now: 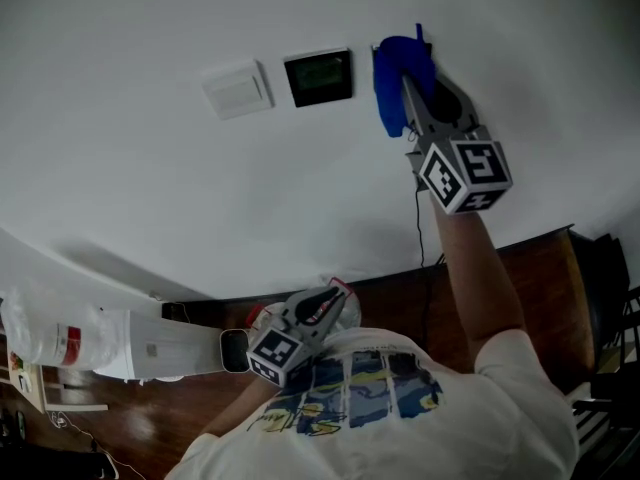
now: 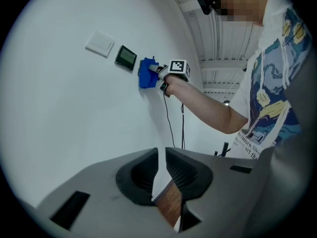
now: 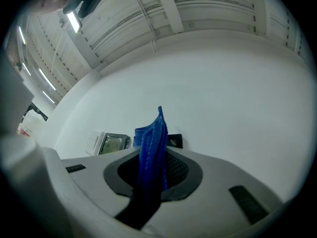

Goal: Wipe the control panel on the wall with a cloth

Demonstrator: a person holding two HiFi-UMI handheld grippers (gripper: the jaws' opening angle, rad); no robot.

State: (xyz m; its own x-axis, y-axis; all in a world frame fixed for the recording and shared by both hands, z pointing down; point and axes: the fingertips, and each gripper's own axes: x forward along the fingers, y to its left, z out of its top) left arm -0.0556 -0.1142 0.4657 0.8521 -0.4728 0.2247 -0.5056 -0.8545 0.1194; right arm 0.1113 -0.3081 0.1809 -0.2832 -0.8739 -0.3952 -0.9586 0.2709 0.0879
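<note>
Left gripper (image 1: 333, 301) low by the torso, jaws almost together with only a thin slit, nothing between. Up on the wall (image 1: 120, 168): white switch plate (image 1: 238, 89), then dark control panel (image 1: 318, 76) just beside it. Blue cloth (image 1: 392, 83) against the wall just right of the panel, not covering its screen. Right gripper (image 1: 418, 93) up at the wall, clamped on the cloth, folds bunched between the jaws and poking out past the tips. Thin black cable (image 1: 419, 223) hanging down the wall below.
</note>
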